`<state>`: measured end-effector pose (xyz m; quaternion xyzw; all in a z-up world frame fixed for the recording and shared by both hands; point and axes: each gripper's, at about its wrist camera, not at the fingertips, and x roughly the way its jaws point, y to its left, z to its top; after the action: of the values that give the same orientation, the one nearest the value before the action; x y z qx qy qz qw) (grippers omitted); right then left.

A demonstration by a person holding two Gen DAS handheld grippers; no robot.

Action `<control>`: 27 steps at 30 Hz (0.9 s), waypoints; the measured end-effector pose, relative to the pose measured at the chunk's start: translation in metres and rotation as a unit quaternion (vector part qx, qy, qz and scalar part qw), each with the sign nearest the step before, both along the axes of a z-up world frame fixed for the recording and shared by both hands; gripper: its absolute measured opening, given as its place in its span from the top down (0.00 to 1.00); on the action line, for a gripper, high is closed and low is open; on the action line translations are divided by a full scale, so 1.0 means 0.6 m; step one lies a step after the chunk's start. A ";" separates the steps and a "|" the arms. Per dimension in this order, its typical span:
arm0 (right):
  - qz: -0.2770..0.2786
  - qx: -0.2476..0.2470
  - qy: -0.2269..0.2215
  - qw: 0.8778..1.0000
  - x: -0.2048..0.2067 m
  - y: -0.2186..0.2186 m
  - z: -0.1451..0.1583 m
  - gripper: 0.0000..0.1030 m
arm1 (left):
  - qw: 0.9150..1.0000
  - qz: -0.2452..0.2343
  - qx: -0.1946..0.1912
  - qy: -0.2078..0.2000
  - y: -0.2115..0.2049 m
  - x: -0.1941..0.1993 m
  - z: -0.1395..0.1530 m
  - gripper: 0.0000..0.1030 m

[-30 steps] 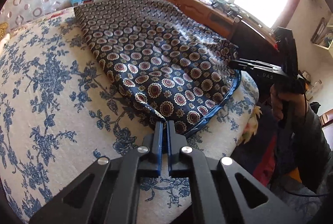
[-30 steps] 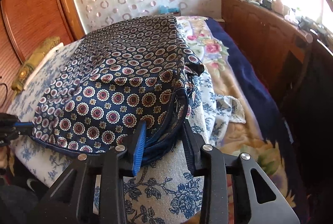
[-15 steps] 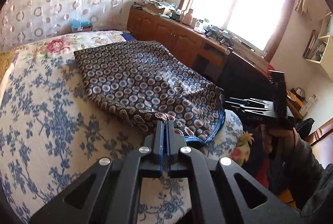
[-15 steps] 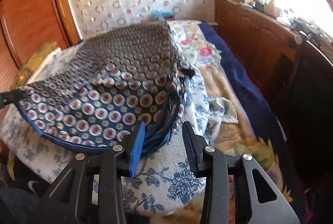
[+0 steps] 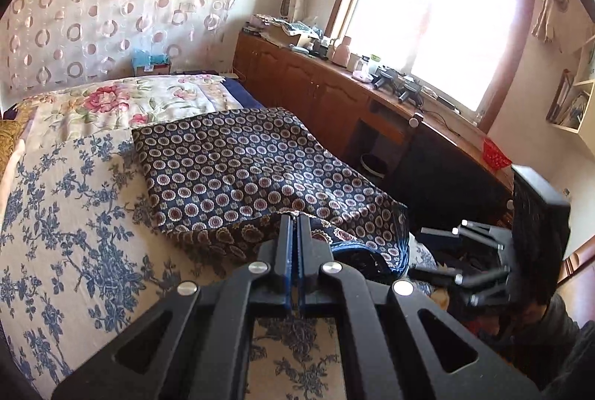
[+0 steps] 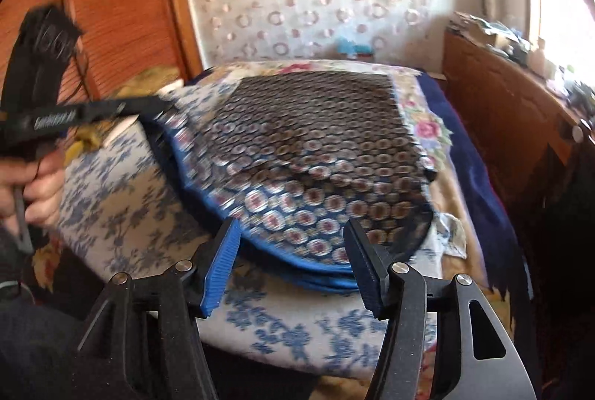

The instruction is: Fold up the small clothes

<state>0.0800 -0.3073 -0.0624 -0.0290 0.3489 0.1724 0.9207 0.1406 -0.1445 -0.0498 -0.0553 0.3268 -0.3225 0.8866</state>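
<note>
**Left claw holds the near hem while the right claw lets go**

Nearest us, our left claw [image 5: 296,232] is pressed together on the near edge of the patterned garment [image 5: 260,169], which runs away from its tips toward the head of the bed [image 5: 55,214]; the cloth's long axis lies straight ahead of that claw and slightly to its right. Our right claw [image 6: 292,251] is opening, its jaws standing apart with the blue-bound hem just beyond the tips and nothing pressed between the pads, so we judge the left hand is the one nearer to carrying the fold forward. In the right wrist view, the left hand [image 6: 33,184] sits off to the left of the right claw, level with the garment's corner. Beyond the cloth lies a floral quilt [image 5: 141,102], then the curtain [image 5: 111,9]. To the right of both claws a wooden cabinet [image 5: 316,83] runs under the window [image 5: 438,28], well clear of the fold path.
</note>
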 end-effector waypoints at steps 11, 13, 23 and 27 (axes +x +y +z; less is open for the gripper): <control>0.027 -0.058 0.031 0.997 0.022 0.032 -0.056 0.43 | 1.000 0.008 -0.011 0.001 0.008 0.002 -0.001 1.00; 0.020 -0.064 0.041 0.997 0.037 0.019 -0.066 0.43 | 1.000 0.011 -0.013 0.001 0.011 0.003 -0.002 1.00; 0.027 -0.064 0.008 0.998 0.097 -0.009 -0.031 0.93 | 0.999 0.033 -0.013 0.001 0.038 0.022 0.000 1.00; 0.023 -0.057 -0.024 0.998 0.121 -0.005 0.007 0.96 | 0.999 0.048 -0.012 0.003 0.050 0.035 0.003 1.00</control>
<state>0.1523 -0.3101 -0.0580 -0.0935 0.3355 0.1729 0.9213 0.1617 -0.1142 -0.0483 -0.0826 0.3223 -0.2839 0.8993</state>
